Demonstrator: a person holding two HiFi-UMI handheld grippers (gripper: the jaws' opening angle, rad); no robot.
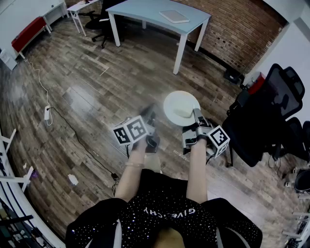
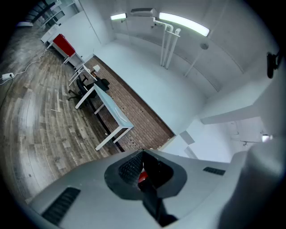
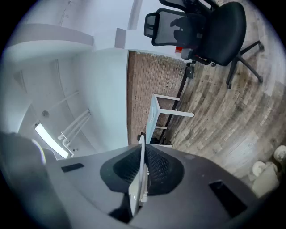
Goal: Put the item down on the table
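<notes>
In the head view I hold a round white plate point(image 1: 178, 102) out over the wooden floor, with my right gripper point(image 1: 195, 116) shut on its near rim. The right gripper view shows the plate point(image 3: 139, 183) edge-on, pinched between the two black pads of the gripper point(image 3: 142, 139). My left gripper point(image 1: 150, 119) hangs beside the plate at its left, blurred. Seen from the left gripper view point(image 2: 143, 155), its jaws stand together; only a small red spot and a dark strip show between them, and I cannot tell what they are. The light blue table point(image 1: 145, 12) stands well ahead.
A flat pale pad point(image 1: 174, 16) lies on the table. Black office chairs point(image 1: 271, 111) crowd the right side. A cable and power strip point(image 1: 47, 112) trail over the floor at left. A brick wall point(image 1: 237, 29) runs behind the table.
</notes>
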